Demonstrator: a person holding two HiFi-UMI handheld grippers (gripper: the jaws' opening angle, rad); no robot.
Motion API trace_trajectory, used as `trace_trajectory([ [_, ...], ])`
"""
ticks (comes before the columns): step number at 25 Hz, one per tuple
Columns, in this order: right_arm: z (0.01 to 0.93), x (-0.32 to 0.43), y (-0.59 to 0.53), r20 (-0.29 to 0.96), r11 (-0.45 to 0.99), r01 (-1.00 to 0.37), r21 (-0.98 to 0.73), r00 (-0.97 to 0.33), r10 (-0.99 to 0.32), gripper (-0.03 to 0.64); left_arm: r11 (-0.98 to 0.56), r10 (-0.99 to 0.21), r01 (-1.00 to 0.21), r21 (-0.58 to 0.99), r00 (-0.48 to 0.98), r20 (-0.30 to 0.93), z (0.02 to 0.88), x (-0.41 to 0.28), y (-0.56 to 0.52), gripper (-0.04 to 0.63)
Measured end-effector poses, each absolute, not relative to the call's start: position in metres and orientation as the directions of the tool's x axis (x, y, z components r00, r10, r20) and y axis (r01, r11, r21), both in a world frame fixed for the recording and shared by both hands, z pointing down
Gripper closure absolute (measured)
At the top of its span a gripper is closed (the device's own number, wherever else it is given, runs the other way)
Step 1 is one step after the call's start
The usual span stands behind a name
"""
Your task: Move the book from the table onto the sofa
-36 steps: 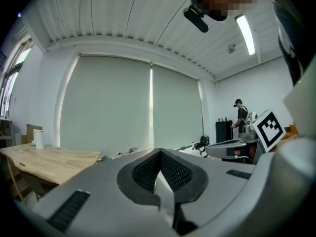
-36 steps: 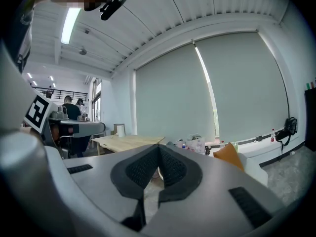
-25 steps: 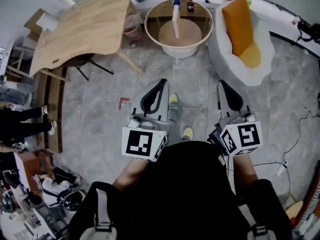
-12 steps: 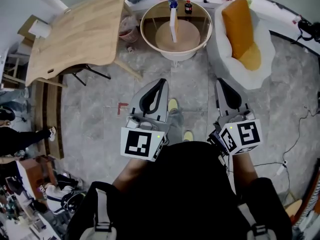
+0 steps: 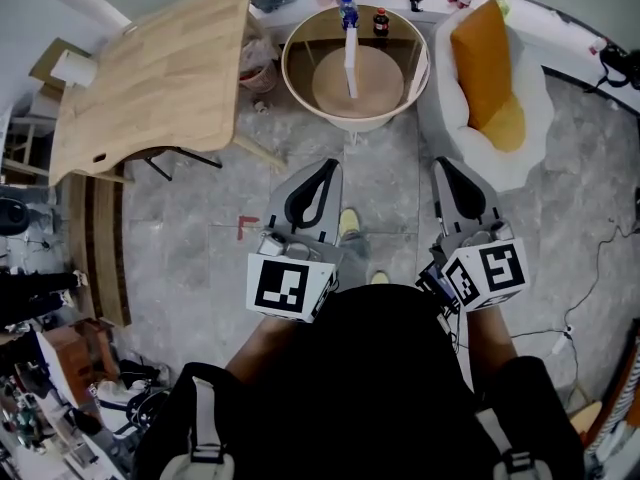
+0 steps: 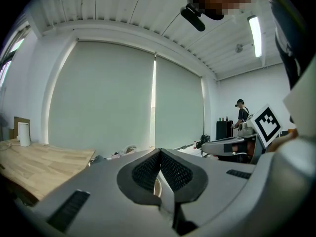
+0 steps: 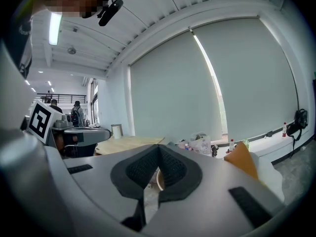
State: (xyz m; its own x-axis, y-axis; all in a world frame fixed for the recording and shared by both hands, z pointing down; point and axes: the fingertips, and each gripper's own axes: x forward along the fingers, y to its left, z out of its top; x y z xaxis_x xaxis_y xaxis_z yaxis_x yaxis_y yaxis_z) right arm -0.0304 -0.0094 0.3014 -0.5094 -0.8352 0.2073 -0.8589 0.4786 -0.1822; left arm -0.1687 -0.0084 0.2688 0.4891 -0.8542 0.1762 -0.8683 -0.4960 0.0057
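A thin white book [image 5: 351, 60] stands upright on the round, light-rimmed table [image 5: 300, 83] straight ahead in the head view. The sofa [image 5: 530, 118] is a white armchair with an orange cushion [image 5: 485, 63], just right of that table. My left gripper [image 5: 326, 165] and right gripper [image 5: 441, 164] are held side by side over the grey floor, well short of the table. Both are shut and empty. The left gripper view shows its pads [image 6: 148, 169] pressed together. In the right gripper view the jaws [image 7: 158, 148] are closed too, with the orange cushion [image 7: 241, 164] off to the right.
Two bottles [image 5: 348, 8] [image 5: 381, 20] stand at the round table's far side. A large wooden table [image 5: 160, 68] fills the upper left, with a chair under it. Clutter lies along the left edge, and cables run across the floor [image 5: 590, 268] at right. People stand far off in both gripper views.
The floor has slid down the head view as the person steps towards the round table. Both grippers stay shut and level, side by side.
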Motion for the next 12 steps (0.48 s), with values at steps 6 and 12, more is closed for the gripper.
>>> trace_trajectory([
  [6, 0.3, -0.048, -0.042, 0.217, 0.477, -0.859, -0.185, -0.509, -0.833, 0.604, -0.499, -0.852, -0.867, 0.004, 0.491, 0.184, 0.27, -0.188, -0.039, 0.587],
  [12, 0.299, -0.067, -0.073, 0.227, 0.477, -0.861, -0.175, -0.507, -0.832, 0.604, -0.497, -0.854, -0.867, 0.031, 0.495, 0.16, 0.266, -0.205, -0.071, 0.586],
])
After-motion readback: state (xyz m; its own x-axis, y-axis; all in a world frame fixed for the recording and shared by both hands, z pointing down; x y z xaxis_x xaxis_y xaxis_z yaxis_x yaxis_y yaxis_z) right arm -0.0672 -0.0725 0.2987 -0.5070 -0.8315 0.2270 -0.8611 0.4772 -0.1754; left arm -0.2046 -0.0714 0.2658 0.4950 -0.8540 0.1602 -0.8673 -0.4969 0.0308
